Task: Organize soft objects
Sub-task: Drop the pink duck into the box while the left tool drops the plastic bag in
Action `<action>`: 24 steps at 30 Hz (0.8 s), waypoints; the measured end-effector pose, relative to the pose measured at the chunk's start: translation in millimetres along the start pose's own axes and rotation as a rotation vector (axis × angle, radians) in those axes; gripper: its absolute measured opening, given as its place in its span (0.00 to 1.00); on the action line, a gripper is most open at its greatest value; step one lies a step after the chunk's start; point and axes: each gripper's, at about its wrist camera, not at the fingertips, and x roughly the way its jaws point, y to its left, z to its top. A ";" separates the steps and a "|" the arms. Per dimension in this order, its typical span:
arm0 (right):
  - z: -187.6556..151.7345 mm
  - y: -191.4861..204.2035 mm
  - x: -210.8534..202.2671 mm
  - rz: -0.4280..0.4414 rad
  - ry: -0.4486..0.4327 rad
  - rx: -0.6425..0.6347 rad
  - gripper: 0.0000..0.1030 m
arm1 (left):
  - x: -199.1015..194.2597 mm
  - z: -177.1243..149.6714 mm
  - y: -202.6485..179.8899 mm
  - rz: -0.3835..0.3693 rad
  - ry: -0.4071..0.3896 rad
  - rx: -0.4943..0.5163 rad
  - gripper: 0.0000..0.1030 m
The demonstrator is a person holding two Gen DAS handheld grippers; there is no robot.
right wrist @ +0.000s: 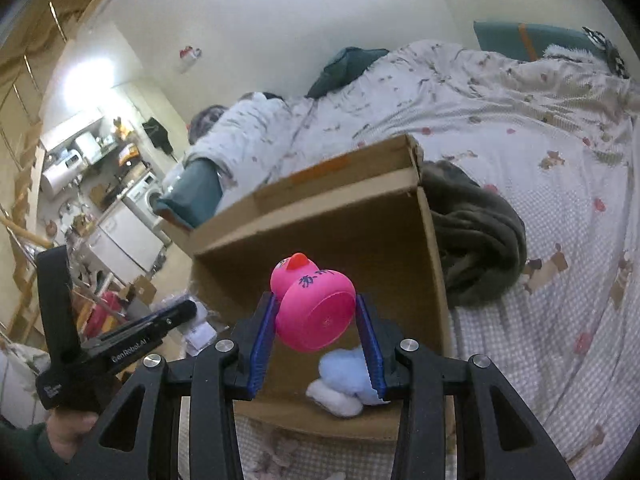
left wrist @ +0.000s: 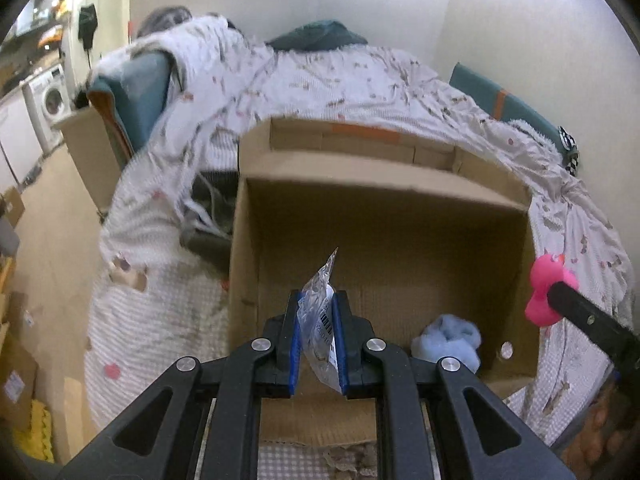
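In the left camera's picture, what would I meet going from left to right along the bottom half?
Washing machine → patterned bedspread → clear plastic packet in the left tongs → blue fluffy toy in the cardboard box → pink rubber duck.

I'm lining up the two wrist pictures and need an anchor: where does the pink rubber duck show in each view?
Left wrist view: the pink rubber duck is at the right edge, at the tip of the right gripper's dark finger, beside the cardboard box.
Right wrist view: the duck is in the centre, clamped between the blue pads of the right gripper, over the box.
Shared landmark: the light blue plush lying in the box.
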 end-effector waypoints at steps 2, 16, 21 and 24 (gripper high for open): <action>-1.5 0.8 3.7 -0.002 0.014 -0.009 0.41 | 6.5 -6.4 2.1 0.023 -0.003 0.005 0.13; -14.3 3.7 31.2 -0.008 0.147 -0.027 0.41 | 20.3 -23.2 -16.3 0.037 0.040 0.084 0.13; -21.3 11.5 37.6 0.004 0.186 -0.063 0.41 | 19.2 -27.0 -20.6 0.043 0.043 0.111 0.13; -23.8 18.4 39.4 0.011 0.196 -0.099 0.41 | 18.8 -27.6 -20.0 0.051 0.044 0.109 0.13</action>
